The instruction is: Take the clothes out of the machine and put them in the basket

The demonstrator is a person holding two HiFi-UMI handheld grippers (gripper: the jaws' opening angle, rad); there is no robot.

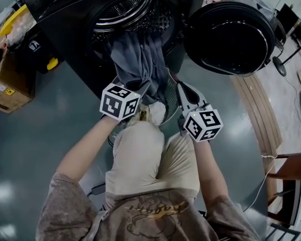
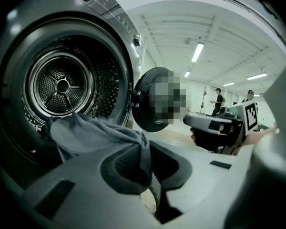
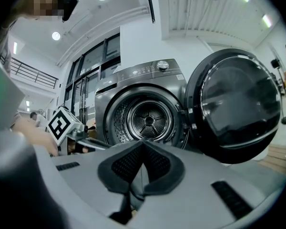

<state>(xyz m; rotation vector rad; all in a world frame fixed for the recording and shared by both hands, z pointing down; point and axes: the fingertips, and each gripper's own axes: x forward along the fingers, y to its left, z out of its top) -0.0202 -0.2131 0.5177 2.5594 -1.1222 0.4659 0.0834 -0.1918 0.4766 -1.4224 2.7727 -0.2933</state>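
Note:
A dark front-loading machine (image 1: 80, 49) stands with its round door (image 1: 231, 36) swung open to the right. A grey garment (image 1: 140, 59) hangs out of the drum (image 1: 135, 11) over the lower rim. My left gripper (image 1: 142, 88) is shut on the garment's lower end; in the left gripper view the cloth (image 2: 95, 132) runs from the drum (image 2: 62, 85) into the pinched pads of that gripper (image 2: 147, 149). My right gripper (image 1: 183, 92) hovers just right of the garment, jaws shut. In the right gripper view it (image 3: 143, 144) faces the drum (image 3: 150, 120) and door (image 3: 238, 109). A grey mesh edge (image 1: 171, 102) shows under the garment; I cannot tell whether it is the basket.
A cardboard box (image 1: 10, 79) and a yellow object (image 1: 12, 19) sit left of the machine. A pale wooden strip (image 1: 256, 109) runs along the floor at right, with a chair (image 1: 291, 169) and a cable (image 1: 263, 182) beyond. The person's knees (image 1: 140, 154) are below the grippers.

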